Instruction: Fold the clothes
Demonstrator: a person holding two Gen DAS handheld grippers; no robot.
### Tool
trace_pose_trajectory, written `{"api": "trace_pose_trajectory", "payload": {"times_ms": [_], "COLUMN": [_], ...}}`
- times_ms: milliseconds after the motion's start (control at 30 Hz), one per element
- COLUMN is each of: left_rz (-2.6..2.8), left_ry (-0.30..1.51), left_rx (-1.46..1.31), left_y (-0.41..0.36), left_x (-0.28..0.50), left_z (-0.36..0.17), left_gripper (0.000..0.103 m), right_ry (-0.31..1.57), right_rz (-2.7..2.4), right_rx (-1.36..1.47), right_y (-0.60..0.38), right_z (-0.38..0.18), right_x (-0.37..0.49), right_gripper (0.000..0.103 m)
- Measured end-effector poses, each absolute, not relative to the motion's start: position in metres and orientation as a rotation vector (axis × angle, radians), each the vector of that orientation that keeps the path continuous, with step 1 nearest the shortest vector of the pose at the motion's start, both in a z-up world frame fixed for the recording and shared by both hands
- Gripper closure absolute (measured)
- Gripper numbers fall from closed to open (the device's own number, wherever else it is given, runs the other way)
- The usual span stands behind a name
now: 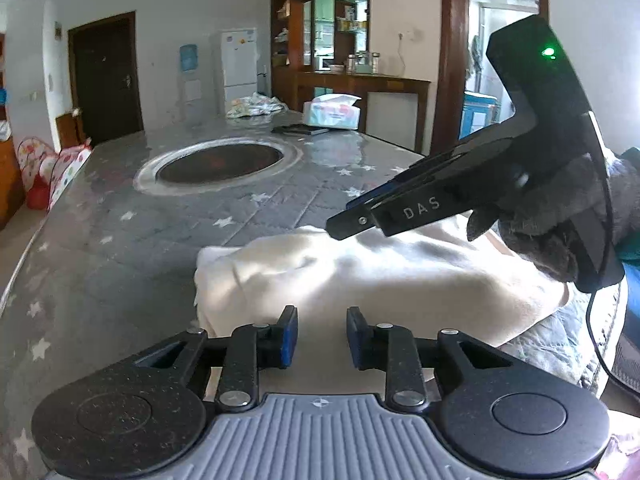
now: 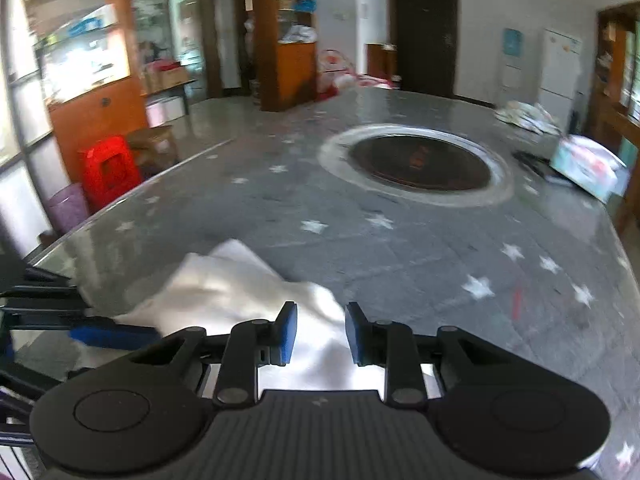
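Cream-white cloth lies bunched at the near edge of the grey star-patterned table, close under both my claws. My left gripper has its blue pads apart with a clear gap, gripping nothing, the cloth just beyond them. My right gripper is likewise parted and empty above the cloth. In the left view it hangs over the cloth. A round dark inset sits mid-table; a tissue box stands at the far edge.
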State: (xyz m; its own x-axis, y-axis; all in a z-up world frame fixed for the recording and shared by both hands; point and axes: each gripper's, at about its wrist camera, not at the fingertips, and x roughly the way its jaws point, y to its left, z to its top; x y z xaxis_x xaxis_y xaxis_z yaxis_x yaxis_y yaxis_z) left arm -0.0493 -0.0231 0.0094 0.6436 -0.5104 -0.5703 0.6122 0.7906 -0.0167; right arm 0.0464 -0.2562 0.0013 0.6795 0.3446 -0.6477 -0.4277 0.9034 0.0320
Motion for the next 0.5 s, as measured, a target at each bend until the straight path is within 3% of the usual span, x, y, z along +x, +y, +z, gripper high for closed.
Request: {"api": "trace_pose_trajectory", "payload": {"times_ms": [500], "left_rz": [-0.628], "left_ry": [0.605], "left_rx": [0.122], "left_y": [-0.012], "left_x": [-0.05], "left_z": [0.007], "left_gripper": [0.067], "right_ry": [0.732], "right_rz": [0.473], "right_rx": [-0.154], "right_y": [-0.219], "right_z": [-0.006], "right_x": [0.075], "right_gripper": [0.077]}}
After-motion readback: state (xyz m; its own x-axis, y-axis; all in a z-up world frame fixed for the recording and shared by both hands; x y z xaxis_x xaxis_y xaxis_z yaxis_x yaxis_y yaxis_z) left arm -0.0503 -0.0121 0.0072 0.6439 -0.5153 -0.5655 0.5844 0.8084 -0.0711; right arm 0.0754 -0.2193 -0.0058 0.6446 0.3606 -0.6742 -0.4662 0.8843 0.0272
